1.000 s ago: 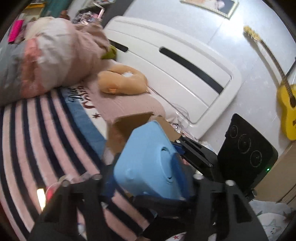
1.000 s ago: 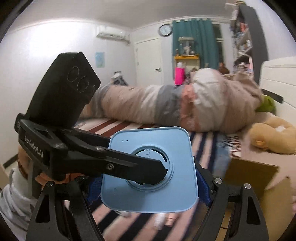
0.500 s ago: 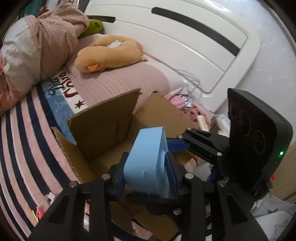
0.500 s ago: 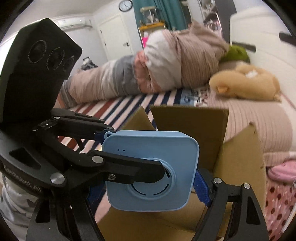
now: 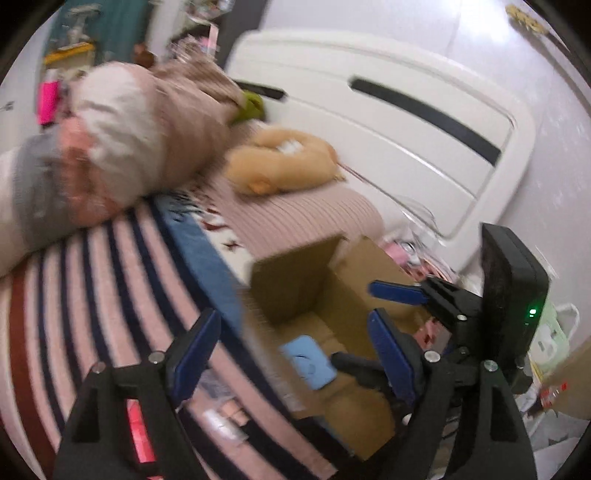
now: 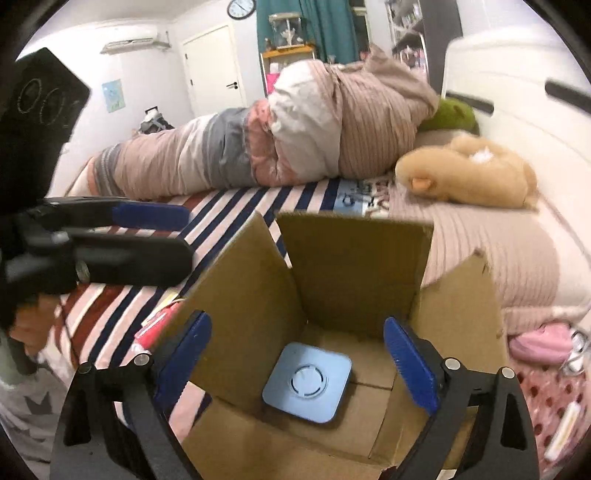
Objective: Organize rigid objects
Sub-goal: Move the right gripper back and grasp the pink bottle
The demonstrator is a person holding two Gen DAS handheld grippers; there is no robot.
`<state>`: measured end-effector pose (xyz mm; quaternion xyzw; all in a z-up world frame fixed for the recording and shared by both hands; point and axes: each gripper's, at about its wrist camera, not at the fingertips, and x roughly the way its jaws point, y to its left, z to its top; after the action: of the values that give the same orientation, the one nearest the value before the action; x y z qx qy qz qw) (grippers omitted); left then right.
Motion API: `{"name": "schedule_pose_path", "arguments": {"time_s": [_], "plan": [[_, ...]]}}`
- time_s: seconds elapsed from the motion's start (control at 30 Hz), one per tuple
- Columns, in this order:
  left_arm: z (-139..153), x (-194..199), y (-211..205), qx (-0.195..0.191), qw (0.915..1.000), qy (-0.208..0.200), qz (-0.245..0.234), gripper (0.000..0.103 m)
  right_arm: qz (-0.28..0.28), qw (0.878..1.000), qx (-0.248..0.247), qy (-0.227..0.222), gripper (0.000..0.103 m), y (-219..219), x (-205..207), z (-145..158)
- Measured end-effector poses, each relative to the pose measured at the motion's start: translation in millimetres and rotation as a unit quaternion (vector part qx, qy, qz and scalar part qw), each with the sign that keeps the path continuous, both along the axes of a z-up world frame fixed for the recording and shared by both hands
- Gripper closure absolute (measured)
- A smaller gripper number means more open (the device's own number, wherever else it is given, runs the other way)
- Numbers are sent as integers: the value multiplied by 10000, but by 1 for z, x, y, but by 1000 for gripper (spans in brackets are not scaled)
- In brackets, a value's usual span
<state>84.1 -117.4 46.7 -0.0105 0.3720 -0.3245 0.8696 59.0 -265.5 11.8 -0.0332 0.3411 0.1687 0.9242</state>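
From my right wrist camera I look straight down into the open brown cardboard box (image 6: 354,280) standing on the bed, and the pale blue, square, rounded-corner plastic device (image 6: 307,382) lies flat on the box floor, its round vented face up. My left wrist camera is smeared with blur and sees the same box (image 5: 295,280) from the side: there only part of the blue device (image 5: 308,360) shows, low inside the box. The left view also takes in the white headboard (image 5: 406,122) behind the box, which the right view catches only at its edge, while the right view alone shows the white door (image 6: 214,74) and wall clock (image 6: 242,7) far behind the box. Both views show the tan plush toy (image 6: 469,171) on the bed beyond the box and the rolled pink-and-grey duvet (image 6: 295,125) further back.

My right tongs (image 6: 297,363) hang above the box with the jaws spread wide and opening; the blue device sits well below them, touched by neither blue pad (image 6: 408,369). My left tongs (image 5: 291,356) are likewise spreading apart, empty, held over the near edge of the box. In the right view the left tongs (image 6: 184,232) appear left of the box, above the striped bedsheet (image 6: 221,203), gripping nothing.
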Motion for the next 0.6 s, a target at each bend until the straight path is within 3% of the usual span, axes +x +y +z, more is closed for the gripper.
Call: {"name": "schedule_pose_path", "arguments": {"time_s": [0.13, 0.33, 0.4, 0.5, 0.6], "plan": [[4, -18, 64, -101, 9965, -255, 794, 20, 377, 9990, 14, -238, 9, 36, -6, 14], [-25, -43, 155, 144, 9783, -395, 2029, 19, 1281, 9917, -78, 76, 12, 123, -6, 7], [-39, -49, 174, 159, 9734, -369, 2255, 19, 1386, 9900, -43, 268, 28, 150, -3, -10], [-68, -55, 197, 146, 9691, -264, 2450, 19, 1532, 9851, 145, 771, 38, 176, 5, -45], [-104, -60, 207, 102, 9707, 53, 2398, 19, 1384, 9844, 17, 1083, 46, 187, 12, -80]]}}
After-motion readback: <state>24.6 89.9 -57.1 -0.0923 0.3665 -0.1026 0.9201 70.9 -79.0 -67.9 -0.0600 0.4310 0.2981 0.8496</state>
